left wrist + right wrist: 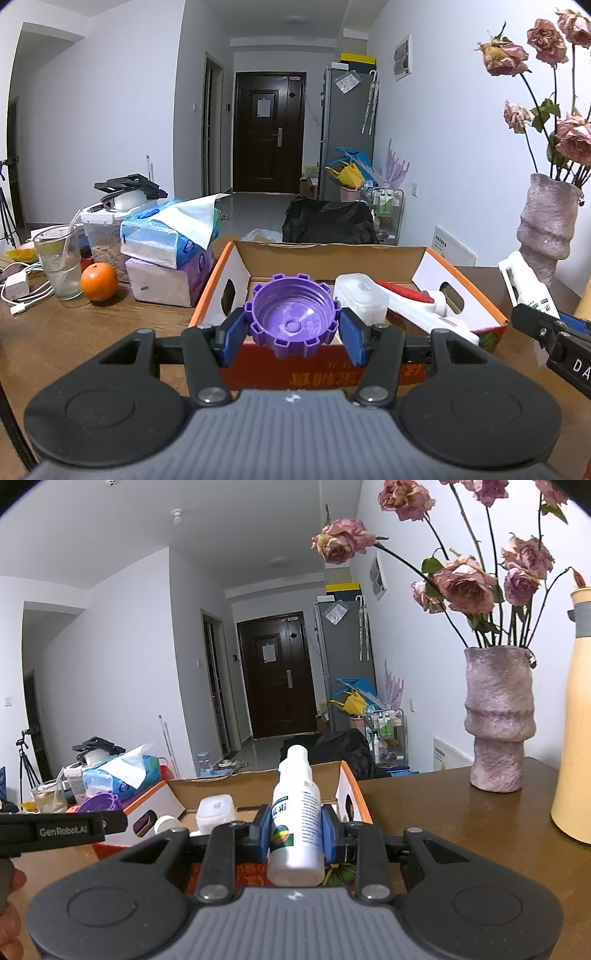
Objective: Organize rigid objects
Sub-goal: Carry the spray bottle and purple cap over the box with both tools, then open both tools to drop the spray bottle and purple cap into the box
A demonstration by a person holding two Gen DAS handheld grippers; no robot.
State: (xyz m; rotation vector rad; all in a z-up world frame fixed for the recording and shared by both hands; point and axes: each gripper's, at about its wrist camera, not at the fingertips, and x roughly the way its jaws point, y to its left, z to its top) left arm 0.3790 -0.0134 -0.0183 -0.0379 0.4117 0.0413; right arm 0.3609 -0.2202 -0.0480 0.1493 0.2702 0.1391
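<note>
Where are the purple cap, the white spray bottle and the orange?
purple cap (pixel 291 314): left wrist view, on its inner floor.
white spray bottle (pixel 295 827): right wrist view, on its label.
orange (pixel 99 282): left wrist view, on its front skin.

A cardboard box (pixel 236 271) sits at the centre of the left wrist frame on a table (pixel 74 332). Inside it, a lidded container (pixel 360 295) lies left of a brush (pixel 417 302). Tissue packs (pixel 170 236), an orange (pixel 99 281) and a glass (pixel 61 266) stand at left; a vase (pixel 546 236) at right.
</note>
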